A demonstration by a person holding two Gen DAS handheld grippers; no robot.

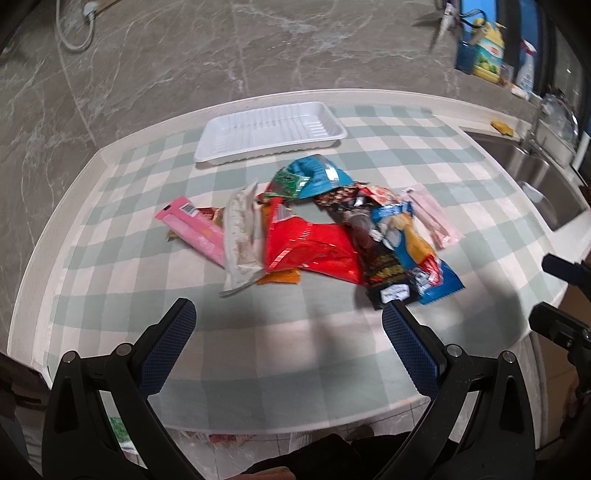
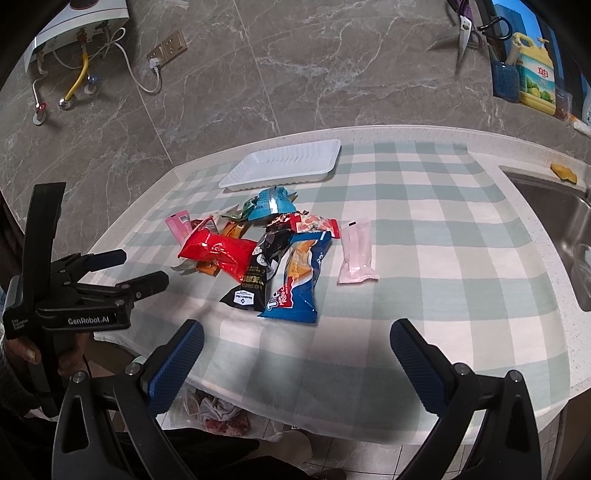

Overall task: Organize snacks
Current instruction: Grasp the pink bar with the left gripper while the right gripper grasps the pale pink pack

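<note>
A pile of snack packets lies on the checked cloth: a red bag [image 1: 310, 247] [image 2: 216, 251], a blue bag [image 2: 299, 280], a black packet [image 2: 258, 273], a teal packet [image 1: 314, 175] [image 2: 269, 199], a pink bar [image 1: 192, 229] and a pale pink pouch [image 2: 356, 251]. An empty white tray [image 1: 269, 131] [image 2: 284, 164] stands behind the pile. My left gripper [image 1: 288, 317] is open and empty, in front of the pile; it also shows in the right wrist view [image 2: 142, 267]. My right gripper [image 2: 295, 336] is open and empty near the counter's front edge.
A steel sink [image 2: 561, 221] is set in the counter at the right. A yellow detergent bottle [image 2: 535, 77] and scissors [image 2: 463, 26] are at the back right. A marble wall rises behind the counter, with a socket [image 2: 168, 46] and pipes at the left.
</note>
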